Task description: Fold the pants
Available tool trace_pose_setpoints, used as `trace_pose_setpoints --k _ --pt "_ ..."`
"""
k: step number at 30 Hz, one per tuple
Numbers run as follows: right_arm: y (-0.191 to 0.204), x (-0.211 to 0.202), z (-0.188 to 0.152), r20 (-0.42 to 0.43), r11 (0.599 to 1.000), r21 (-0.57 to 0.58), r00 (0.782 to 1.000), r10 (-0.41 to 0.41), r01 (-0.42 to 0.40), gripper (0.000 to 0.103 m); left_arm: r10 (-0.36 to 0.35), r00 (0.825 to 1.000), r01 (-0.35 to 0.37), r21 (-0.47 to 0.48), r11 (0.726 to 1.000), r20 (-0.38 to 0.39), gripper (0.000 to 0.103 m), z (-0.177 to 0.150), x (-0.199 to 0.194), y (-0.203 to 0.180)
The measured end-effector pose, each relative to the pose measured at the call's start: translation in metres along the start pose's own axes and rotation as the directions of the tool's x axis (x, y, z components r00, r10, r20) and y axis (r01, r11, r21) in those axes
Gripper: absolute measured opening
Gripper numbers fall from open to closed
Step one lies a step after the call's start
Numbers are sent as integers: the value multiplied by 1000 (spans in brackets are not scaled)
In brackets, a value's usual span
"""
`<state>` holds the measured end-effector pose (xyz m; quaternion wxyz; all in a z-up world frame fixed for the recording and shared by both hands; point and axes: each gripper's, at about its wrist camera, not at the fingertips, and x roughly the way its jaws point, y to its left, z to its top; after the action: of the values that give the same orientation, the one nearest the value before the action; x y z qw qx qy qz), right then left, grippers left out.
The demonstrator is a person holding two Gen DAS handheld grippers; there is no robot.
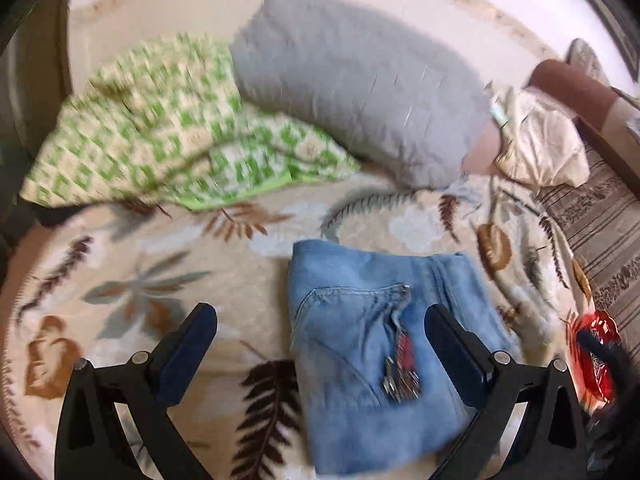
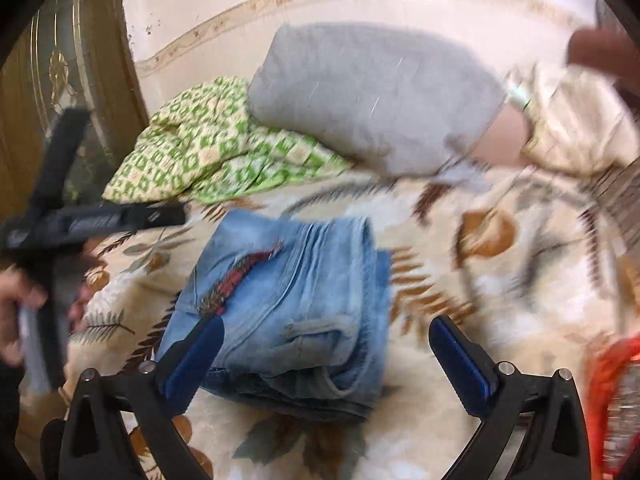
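On the leaf-patterned blanket [image 1: 168,264], folded jeans [image 1: 384,344], no legible writing; both grippers' jaws spread, empty.

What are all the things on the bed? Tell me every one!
jeans: one, light blue, folded, middle of blanket
blanket: one, cream with leaf print, under the jeans
pillow: one, grey, at the back
quilt: one, green and cream checks, back left
cloth: one, cream, crumpled, back right
wrapper: one, red, shiny, right edge
left gripper: one, black, open, over the jeans
right gripper: one, black, open, over the jeans
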<state>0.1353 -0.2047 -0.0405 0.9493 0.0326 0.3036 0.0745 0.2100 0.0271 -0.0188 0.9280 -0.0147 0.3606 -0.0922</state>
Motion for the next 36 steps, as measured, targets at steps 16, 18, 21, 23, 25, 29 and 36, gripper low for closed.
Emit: trace_pose_setpoints --k 16,18,21,23,25,29,36 --pt "21 -150 -27 113 959 80 954 -279 271 103 122 970 -127 12 992 212 103 -113 -153 -25" --pt "23 -158 -47 98 952 82 948 -304 296 103 121 976 -119 -23 993 183 103 -132 -154 -23" --pt "27 -162 -70 65 951 67 950 -305 300 103 92 986 -92 -6 996 138 103 -147 -152 -27" --pt "30 -163 -77 56 951 48 950 -307 305 103 113 981 -118 22 993 155 103 -148 -155 -32" --pt "29 -165 -79 60 952 50 951 -304 301 103 118 977 -124 21 992 178 103 -146 -161 -33" --pt "27 -169 -77 68 953 61 951 -301 297 103 119 978 -124 22 992 169 103 -145 -162 -31" --pt "25 -168 -77 63 955 68 954 -294 290 103 107 984 -110 15 994 145 103 -146 -160 -32"
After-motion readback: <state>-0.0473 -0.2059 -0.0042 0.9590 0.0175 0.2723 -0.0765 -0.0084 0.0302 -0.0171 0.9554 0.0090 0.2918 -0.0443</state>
